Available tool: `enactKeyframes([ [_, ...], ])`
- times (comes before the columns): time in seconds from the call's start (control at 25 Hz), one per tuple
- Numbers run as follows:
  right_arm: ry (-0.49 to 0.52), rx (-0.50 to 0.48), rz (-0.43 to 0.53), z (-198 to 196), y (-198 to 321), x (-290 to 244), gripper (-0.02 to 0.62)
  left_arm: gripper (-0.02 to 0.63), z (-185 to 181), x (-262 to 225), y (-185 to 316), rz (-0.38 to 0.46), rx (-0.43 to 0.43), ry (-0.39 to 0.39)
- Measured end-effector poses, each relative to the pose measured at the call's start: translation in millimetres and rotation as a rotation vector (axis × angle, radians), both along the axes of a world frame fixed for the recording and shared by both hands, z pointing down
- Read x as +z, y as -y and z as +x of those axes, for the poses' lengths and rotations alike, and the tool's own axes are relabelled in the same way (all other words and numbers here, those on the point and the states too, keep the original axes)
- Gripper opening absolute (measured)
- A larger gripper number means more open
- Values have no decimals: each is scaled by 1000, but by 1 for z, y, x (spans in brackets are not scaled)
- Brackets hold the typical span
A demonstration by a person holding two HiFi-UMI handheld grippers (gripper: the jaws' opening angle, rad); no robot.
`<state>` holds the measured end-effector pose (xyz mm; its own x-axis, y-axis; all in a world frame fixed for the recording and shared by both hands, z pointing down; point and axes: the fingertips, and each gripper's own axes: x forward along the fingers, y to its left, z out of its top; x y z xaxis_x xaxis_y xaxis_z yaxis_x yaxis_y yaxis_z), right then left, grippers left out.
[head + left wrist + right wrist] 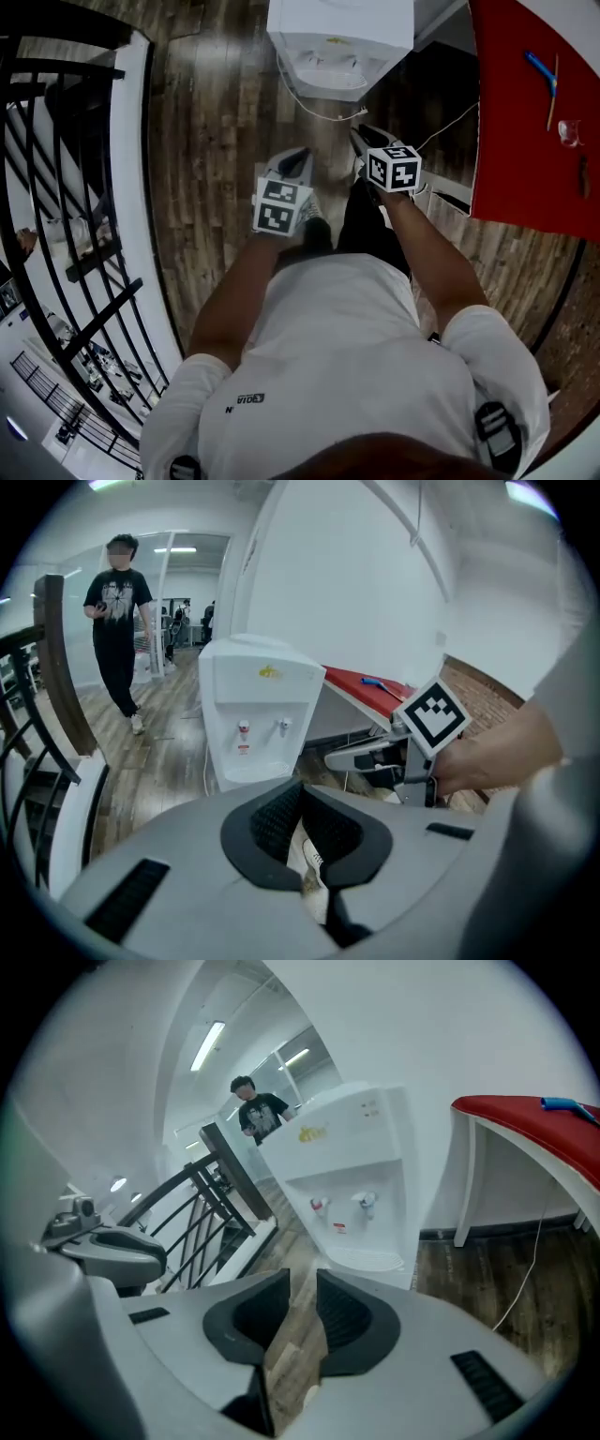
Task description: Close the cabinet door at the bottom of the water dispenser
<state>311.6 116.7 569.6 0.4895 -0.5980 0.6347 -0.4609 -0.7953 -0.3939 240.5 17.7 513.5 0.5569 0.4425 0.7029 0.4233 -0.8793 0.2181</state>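
The white water dispenser [339, 37] stands on the wooden floor straight ahead, with its two taps [262, 728] facing me. Both grippers are raised in front of it and apart from it. The lower cabinet door is hidden in every view, behind the gripper bodies or under the dispenser's top. My left gripper [300, 155] has its dark pads meeting at the tips [301, 787], with nothing held. My right gripper [359, 133] keeps a narrow gap between its pads [303, 1274], through which only floor shows. The right gripper [375, 754] also appears beside the dispenser in the left gripper view.
A red table [530, 112] with a blue tool [542, 70] stands to the right. A black stair railing [66, 187] runs along the left. A white cable [328, 114] lies by the dispenser's foot. A person [117, 630] stands farther back in the room.
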Motion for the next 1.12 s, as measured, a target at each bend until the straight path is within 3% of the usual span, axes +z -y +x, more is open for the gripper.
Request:
enactKeyframes([
  [0.24, -74, -5, 60, -40, 24, -73, 85, -5, -26, -56, 7, -55, 17, -72],
  [0.44, -177, -71, 109, -73, 24, -150, 28, -5, -44, -103, 3, -114, 91, -148],
  [0.56, -233, -104, 147, -99, 19, -193, 24, -5, -50, -124, 1, -137, 115, -177],
  [0.8, -299, -31, 245, -132, 8, -245, 25, -5, -54, -161, 0, -161, 136, -242],
  [0.92, -333, -33, 285, -136, 4, -265, 25, -5, -59, -178, -2, -175, 126, -278],
  [1.12, -399, -117, 308, -150, 4, -305, 25, -5, -76, -206, -8, -213, 90, -313],
])
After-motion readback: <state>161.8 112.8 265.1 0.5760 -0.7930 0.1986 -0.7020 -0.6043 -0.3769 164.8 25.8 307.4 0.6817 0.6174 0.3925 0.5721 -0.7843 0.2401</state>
